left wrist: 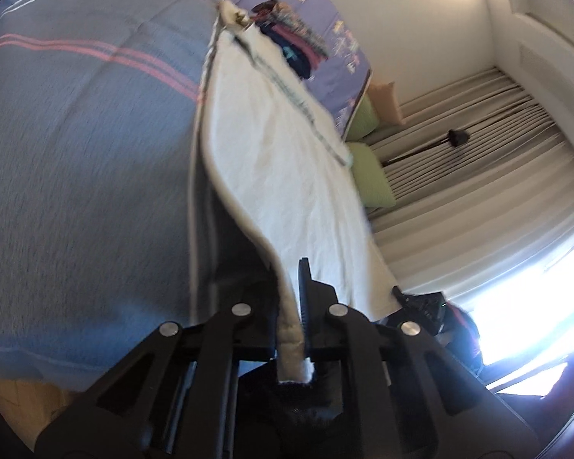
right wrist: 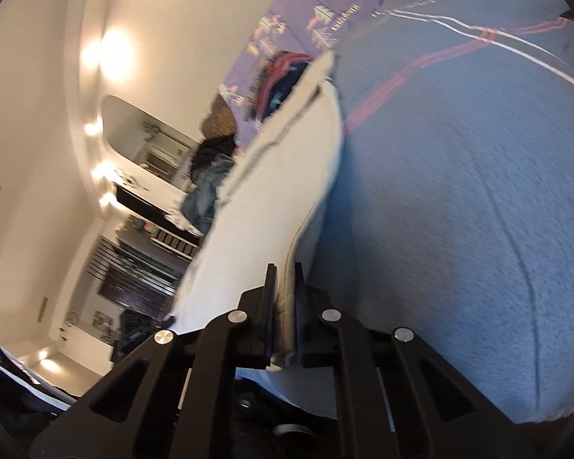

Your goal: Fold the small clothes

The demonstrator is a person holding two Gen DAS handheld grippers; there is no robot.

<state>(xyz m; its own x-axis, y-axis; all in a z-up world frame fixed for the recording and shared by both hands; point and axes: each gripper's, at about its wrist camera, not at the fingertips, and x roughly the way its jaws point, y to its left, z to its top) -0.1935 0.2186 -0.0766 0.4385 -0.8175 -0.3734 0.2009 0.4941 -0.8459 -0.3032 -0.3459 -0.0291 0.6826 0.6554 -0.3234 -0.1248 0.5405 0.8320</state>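
Blue blanket with pink stripes covers the bed. Over its near edge, a white garment hangs stretched between both claws: left claw and right claw are each clamped tight on its hem.

Right gripper, lower centre, black jaws pinched on hem of white cloth garment; blue fleece blanket fills right side.

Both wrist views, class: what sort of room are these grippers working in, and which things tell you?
Most likely a bedroom: a blue blanket spread over a bed, green pillows by long curtains, and a pile of clothes nearby.
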